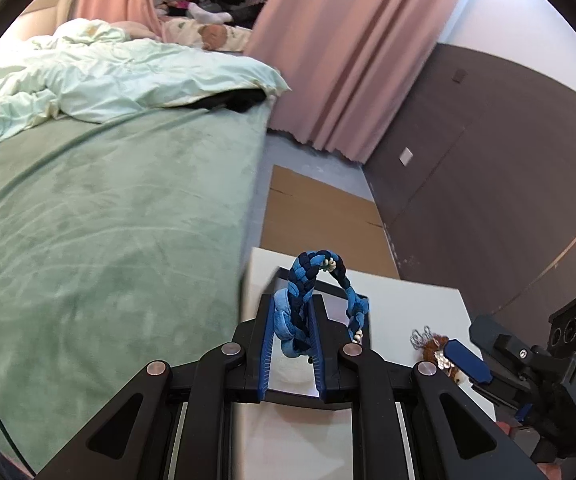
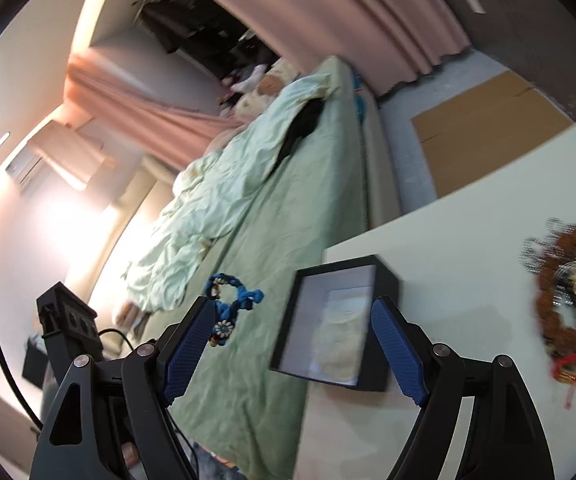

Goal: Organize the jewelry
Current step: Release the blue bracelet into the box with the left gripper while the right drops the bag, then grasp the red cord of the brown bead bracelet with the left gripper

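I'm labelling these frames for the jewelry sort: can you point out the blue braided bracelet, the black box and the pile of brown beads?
blue braided bracelet (image 1: pixel 293 320): left wrist view, braid between the tool's pads.
black box (image 2: pixel 385 280): right wrist view, right outer wall.
pile of brown beads (image 2: pixel 547 280): right wrist view, left arc.

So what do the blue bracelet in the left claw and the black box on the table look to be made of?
Blue bracelet: looks like soft fabric or velvety cord, matte, plaited in light and dark blue strands, with small pale beads whose material can't be told. Black box: rigid, likely card, matte black walls with sharp corners; pale grey lining inside, with something cream lying in it, unclear.
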Tool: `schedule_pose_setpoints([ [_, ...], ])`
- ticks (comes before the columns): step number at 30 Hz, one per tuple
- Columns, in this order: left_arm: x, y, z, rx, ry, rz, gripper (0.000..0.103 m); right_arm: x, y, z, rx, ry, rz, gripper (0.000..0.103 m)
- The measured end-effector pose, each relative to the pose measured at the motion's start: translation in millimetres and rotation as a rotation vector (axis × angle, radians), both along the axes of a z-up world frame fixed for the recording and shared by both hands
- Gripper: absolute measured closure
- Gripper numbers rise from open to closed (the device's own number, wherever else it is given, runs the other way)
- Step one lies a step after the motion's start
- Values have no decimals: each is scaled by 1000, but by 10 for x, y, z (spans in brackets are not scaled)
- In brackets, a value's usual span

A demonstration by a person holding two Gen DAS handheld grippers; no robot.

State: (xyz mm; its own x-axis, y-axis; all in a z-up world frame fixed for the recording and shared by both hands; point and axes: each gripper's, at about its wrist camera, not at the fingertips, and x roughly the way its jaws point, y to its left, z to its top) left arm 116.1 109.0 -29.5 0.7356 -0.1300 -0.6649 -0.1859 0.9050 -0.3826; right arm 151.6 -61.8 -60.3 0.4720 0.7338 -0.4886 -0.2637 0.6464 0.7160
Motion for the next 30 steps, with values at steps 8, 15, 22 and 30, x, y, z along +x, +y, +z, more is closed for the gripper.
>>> schedule_pose_setpoints([
  [8, 160, -248, -75, -19, 9, -42, 55, -60, -318, 79, 32, 8, -90, 22],
  [15, 116, -335, -110, -46, 10, -37, 25, -160, -503, 169, 21, -14, -109, 22],
  [22, 80, -530, -96, -32, -6, -80, 25, -237, -820, 260, -35, -33, -158, 22],
  [30, 24, -915, -114, 39, -15, -167, 25, -323, -1087, 283, -122, -34, -178, 22],
])
